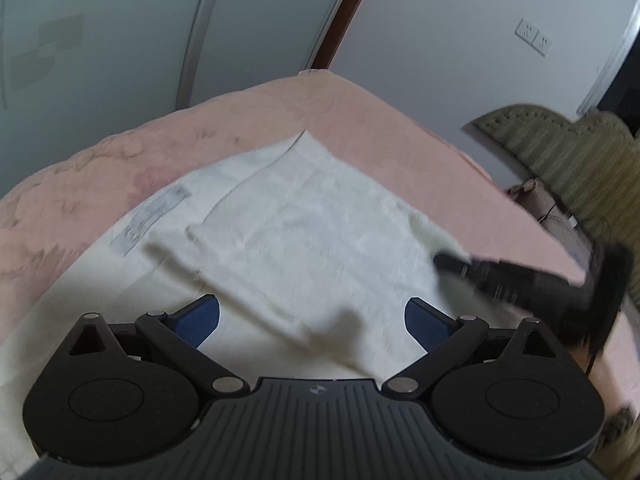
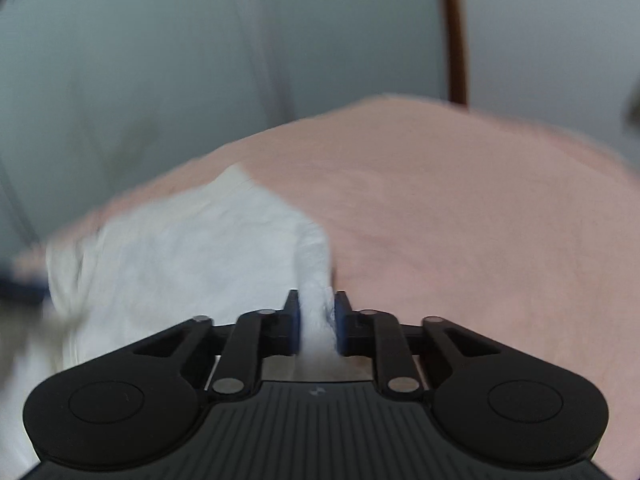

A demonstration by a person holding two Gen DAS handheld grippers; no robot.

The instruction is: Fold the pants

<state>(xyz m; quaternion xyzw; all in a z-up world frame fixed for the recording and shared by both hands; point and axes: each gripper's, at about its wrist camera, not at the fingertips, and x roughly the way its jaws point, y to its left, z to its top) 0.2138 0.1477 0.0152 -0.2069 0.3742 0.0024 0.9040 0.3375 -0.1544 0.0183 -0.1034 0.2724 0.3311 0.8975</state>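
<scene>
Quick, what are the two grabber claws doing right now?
Left gripper: open, holding nothing, above the white fabric pants.
Right gripper: shut on a bunched edge of the white fabric pants, over the pink bed cover.

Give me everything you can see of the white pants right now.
The white pants look like thin, creased woven fabric, lying partly folded on the pink bedcover. A grey care label shows on the layer underneath. The right gripper is shut on a bunched edge, lifting it slightly. The left gripper hovers open over the near fold; its blue pads are apart and grip nothing. Motion blur hides finer detail.
</scene>
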